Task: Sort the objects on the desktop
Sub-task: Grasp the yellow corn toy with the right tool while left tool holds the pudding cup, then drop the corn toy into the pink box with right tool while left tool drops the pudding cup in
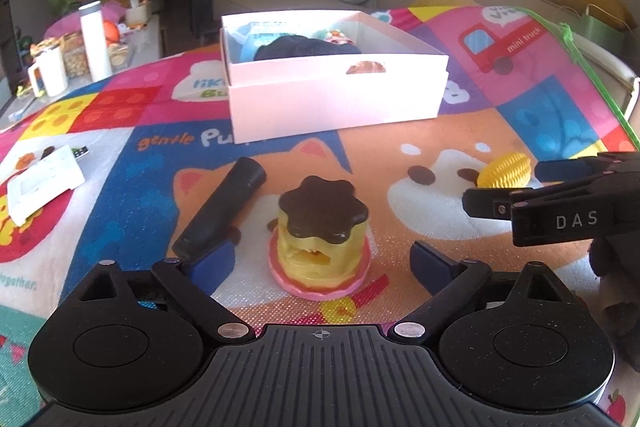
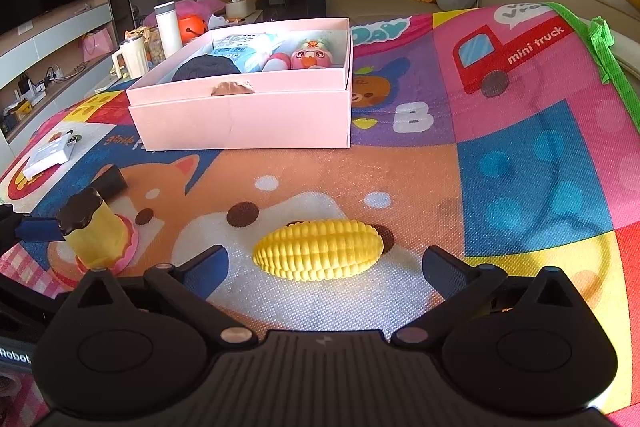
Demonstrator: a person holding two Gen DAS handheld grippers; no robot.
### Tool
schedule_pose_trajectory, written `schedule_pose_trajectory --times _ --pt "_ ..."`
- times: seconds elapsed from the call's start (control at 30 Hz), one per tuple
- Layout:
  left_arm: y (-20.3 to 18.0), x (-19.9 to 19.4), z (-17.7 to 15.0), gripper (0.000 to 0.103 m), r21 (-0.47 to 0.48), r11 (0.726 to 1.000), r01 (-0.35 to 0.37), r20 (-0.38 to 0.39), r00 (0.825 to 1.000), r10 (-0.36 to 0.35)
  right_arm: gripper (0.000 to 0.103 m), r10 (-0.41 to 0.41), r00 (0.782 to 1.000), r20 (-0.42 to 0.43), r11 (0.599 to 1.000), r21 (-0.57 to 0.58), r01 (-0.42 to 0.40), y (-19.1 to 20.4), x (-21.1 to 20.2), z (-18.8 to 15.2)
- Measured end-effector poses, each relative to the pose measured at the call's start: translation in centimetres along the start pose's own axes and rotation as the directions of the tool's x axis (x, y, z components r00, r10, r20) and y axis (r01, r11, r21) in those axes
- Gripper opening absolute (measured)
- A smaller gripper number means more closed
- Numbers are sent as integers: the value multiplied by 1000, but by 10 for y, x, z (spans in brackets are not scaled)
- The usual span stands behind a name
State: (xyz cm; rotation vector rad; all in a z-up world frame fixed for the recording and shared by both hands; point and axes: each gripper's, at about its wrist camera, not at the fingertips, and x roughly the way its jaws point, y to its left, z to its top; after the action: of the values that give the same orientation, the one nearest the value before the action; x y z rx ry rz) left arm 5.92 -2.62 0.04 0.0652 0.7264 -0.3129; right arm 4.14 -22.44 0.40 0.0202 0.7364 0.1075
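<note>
A toy pudding (image 1: 320, 241) with a brown top on a pink plate stands on the mat between the open fingers of my left gripper (image 1: 322, 263); it also shows in the right wrist view (image 2: 96, 233). A yellow toy corn (image 2: 320, 251) lies between the open fingers of my right gripper (image 2: 326, 267); it also shows in the left wrist view (image 1: 506, 169), beside the right gripper's fingers (image 1: 486, 199). A pink box (image 2: 244, 115) behind holds a dark item, a blue packet and a pink toy; it also shows in the left wrist view (image 1: 336, 99).
A black cylinder (image 1: 220, 211) lies left of the pudding. A white card-like pack (image 1: 42, 183) lies at the mat's left. Cups and a bottle (image 1: 94, 41) stand on a side table beyond the mat. The mat's green edge (image 2: 600, 43) runs at the right.
</note>
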Motion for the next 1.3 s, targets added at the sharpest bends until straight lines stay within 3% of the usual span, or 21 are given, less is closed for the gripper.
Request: schedule_pose_trajectory --times 0.03,0.17,0.23,0.3,0.37,0.43,0.57,0.63,0.9,1.07,1.17,1.3 --pt "0 0 0 85 6 1000 -15 6 1000 15 103 1 1000 1 1000 0 -1 0 0 0" --pt "-4 -1 -1 79 31 999 -22 17 1000 22 103 11 1000 5 1000 -5 -11 1 0 -1" --pt "-6 -3 -2 65 47 999 -17 28 1000 15 103 33 999 5 999 -15 -33 1 -1 -1" --pt "-8 -5 -3 61 63 998 -14 36 999 11 103 55 998 7 998 -37 -55 5 -1 -2" --pt "-10 -6 -4 61 68 998 -14 36 999 11 102 58 998 4 997 -55 -58 8 -1 -2" --pt "-10 -8 -5 61 64 998 -12 32 999 10 92 54 999 -1 997 -59 -54 9 0 -2" --pt "-12 -14 -7 61 63 998 -9 22 1000 8 83 31 999 13 998 -56 -30 9 -2 -2" --pt "-15 -18 -9 61 68 998 -15 21 1000 13 68 13 1000 17 998 -63 -12 10 -4 -3" --pt "-26 -45 -15 61 112 993 -28 44 999 23 67 55 998 10 991 -122 -54 18 -43 -6" --pt "-35 -69 -14 61 144 990 1 83 996 -14 67 85 995 43 981 -177 -77 21 -84 -5" --pt "-40 -80 -1 61 171 985 9 132 991 -32 67 99 992 82 975 -207 -80 19 -107 -1" --pt "-44 -75 35 61 207 978 -8 216 976 -38 67 69 980 184 981 -191 -33 7 -127 29"
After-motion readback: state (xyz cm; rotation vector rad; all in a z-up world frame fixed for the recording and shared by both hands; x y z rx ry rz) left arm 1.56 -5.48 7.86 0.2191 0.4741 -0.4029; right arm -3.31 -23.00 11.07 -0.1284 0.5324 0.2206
